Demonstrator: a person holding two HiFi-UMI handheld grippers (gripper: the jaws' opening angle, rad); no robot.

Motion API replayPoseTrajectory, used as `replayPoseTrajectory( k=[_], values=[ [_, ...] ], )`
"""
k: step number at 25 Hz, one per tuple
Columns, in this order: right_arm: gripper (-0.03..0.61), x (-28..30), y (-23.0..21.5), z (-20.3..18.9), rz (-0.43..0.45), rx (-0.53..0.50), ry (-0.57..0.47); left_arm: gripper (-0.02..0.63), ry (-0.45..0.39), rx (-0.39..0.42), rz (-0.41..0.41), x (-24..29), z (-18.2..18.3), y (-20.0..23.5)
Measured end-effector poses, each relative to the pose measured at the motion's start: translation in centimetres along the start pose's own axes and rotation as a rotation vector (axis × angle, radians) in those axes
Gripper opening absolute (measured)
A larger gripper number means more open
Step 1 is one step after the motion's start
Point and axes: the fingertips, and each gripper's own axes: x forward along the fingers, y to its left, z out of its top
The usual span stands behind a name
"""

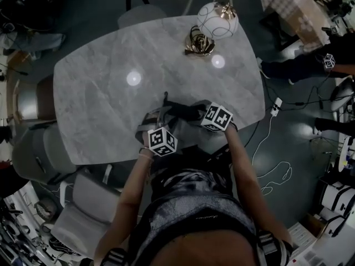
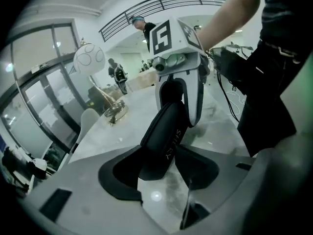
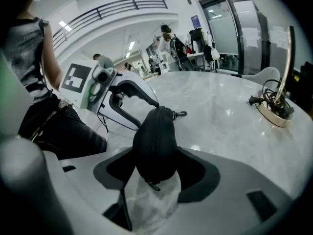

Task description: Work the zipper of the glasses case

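My right gripper [image 3: 156, 168] clamps the black zippered glasses case [image 3: 155, 141] at the grey marble table's [image 1: 111, 93] near edge. Its long axis runs into my left gripper [image 2: 159, 173], whose jaws are apart, apparently loose around it.

Head view looks steeply down on the table [image 1: 105, 98]; both gripper views, close in, face each other across the glasses case [image 2: 164, 136].

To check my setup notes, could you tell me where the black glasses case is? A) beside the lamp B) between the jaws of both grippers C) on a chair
B: the glasses case sits between the jaws of the right gripper and the left gripper, well away from the lamp.
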Motion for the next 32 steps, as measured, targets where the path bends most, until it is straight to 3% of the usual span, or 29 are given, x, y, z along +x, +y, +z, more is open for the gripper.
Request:
replayPoseTrajectory(
  k=[5, 9, 13, 18, 23, 26, 32],
  values=[
    [0.299, 0.4, -1.7, -1.2, -0.053, 0.006, 0.047, 0.18, 0.009, 0.078, -0.027, 0.9, 0.7, 0.3],
    [0.299, -1.6, -3.5, -0.3, -0.139, 0.014, -0.01, 0.155, 0.005, 0.088, -0.04, 1.7, 1.4, 0.6],
    [0.293, -2.6, -3.6, 0.6, -0.2, -0.081, -0.009, 0.155, -0.015, 0.042, -0.069, 1.8, 1.4, 1.0],
    [0.218, -3.1, -3.6, 1.2, -0.287, -0.17, 0.017, 0.155, -0.018, -0.047, -0.104, 2.2, 1.6, 1.8],
    [0.199, -2.6, -3.4, 1.8, -0.275, -0.176, 0.036, 0.15, -0.032, -0.192, -0.126, 2.9, 1.7, 3.3],
    [0.199, -1.7, -4.4, 1.7, -0.32, -0.192, 0.07, 0.14, -0.048, -0.28, -0.113, 3.6, 2.0, 4.3],
    [0.198, -1.4, -5.6, 1.8, -0.36, -0.163, 0.066, 0.112, -0.056, -0.354, -0.079, 4.4, 2.2, 5.3]
  ],
)
